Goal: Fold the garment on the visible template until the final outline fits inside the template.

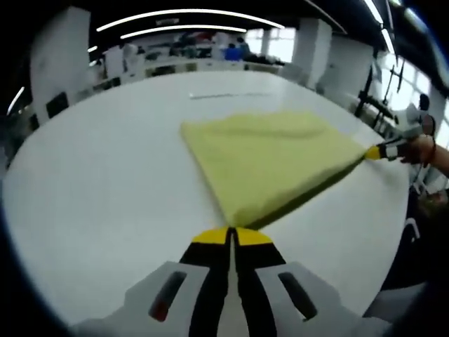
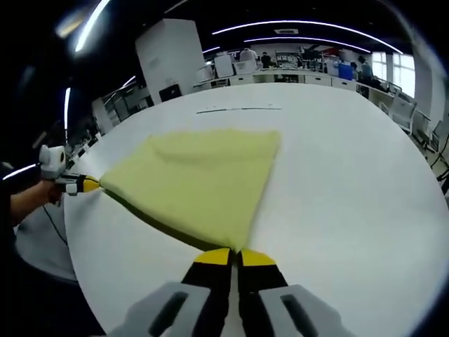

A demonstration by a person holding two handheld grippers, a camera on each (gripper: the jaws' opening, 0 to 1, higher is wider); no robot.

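A pale yellow garment [image 1: 270, 158] lies folded on a white table [image 1: 105, 189], stretched between the two grippers. My left gripper [image 1: 231, 235] is shut on its near corner, yellow tips pressed together. The right gripper [image 1: 375, 152] enters the left gripper view from the right, pinching the other corner, a hand behind it. In the right gripper view the garment [image 2: 203, 179] spreads ahead, my right gripper [image 2: 235, 254] is shut on its near corner, and the left gripper [image 2: 85, 184] holds the far-left corner. A thin dark line [image 2: 238, 109] crosses the table beyond the cloth.
The white table [image 2: 351, 196] has broad bare surface around the cloth. Its edge curves near the hand [image 1: 421, 149] on the right side. Desks, chairs and people stand far behind in an office room [image 2: 280, 60].
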